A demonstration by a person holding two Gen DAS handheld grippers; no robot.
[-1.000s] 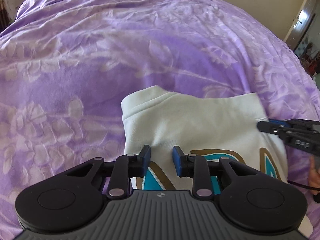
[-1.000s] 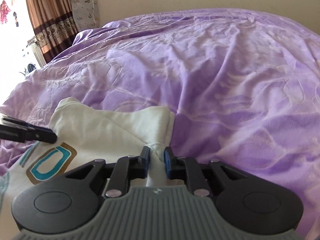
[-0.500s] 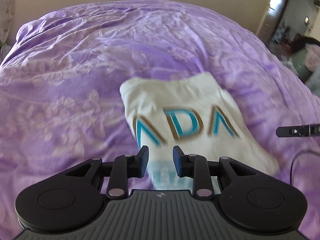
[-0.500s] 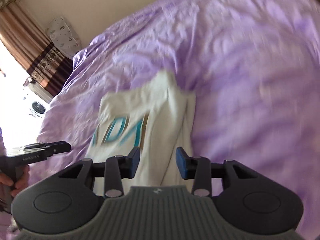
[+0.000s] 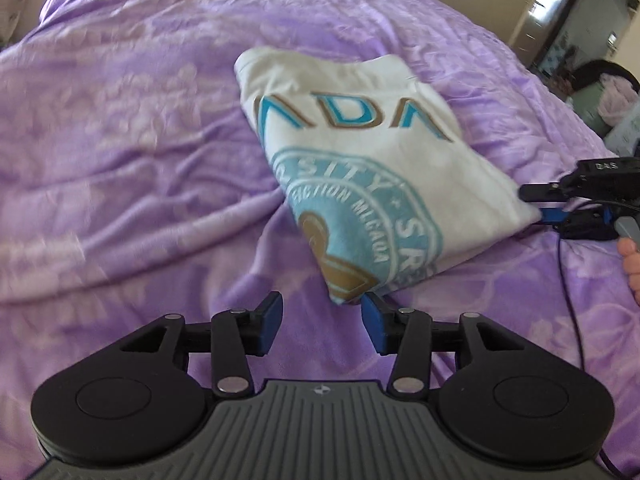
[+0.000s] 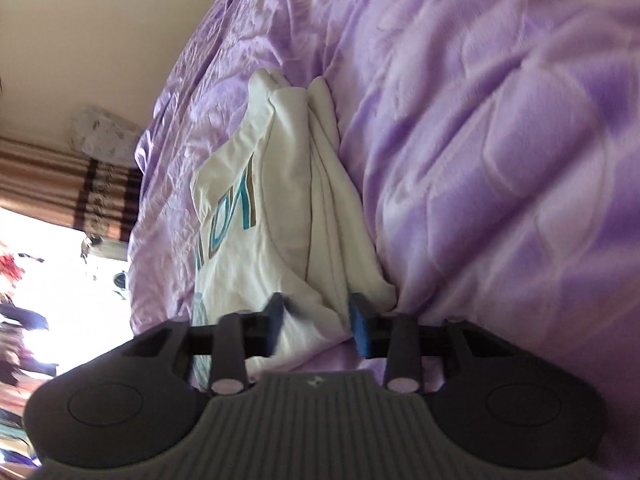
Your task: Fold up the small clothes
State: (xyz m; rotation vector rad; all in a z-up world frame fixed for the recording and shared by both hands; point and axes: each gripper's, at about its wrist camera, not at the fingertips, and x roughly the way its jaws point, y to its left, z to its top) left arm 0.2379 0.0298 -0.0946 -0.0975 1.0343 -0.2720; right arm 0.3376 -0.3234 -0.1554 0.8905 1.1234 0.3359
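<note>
A white folded shirt point(image 5: 360, 152) with teal and gold lettering and a round teal emblem lies on the purple bedspread point(image 5: 120, 160). My left gripper point(image 5: 322, 322) is open and empty, just short of the shirt's near corner. My right gripper point(image 6: 316, 322) is open, its jaws standing on either side of the shirt's near folded edge point(image 6: 316, 264) without closing on it. The right gripper also shows in the left wrist view point(image 5: 560, 204), at the shirt's right corner.
The bedspread point(image 6: 500, 160) covers the whole bed. A doorway point(image 5: 560, 12) and a pile of clothes point(image 5: 612, 92) stand at the far right. Curtains point(image 6: 48, 176) and a bright window are to the left. A cable point(image 5: 568, 280) trails from the right gripper.
Both grippers have pulled back toward me and opened wider. The shirt's emblem has come into view. The right wrist view has tilted and now looks along the shirt's edge.
</note>
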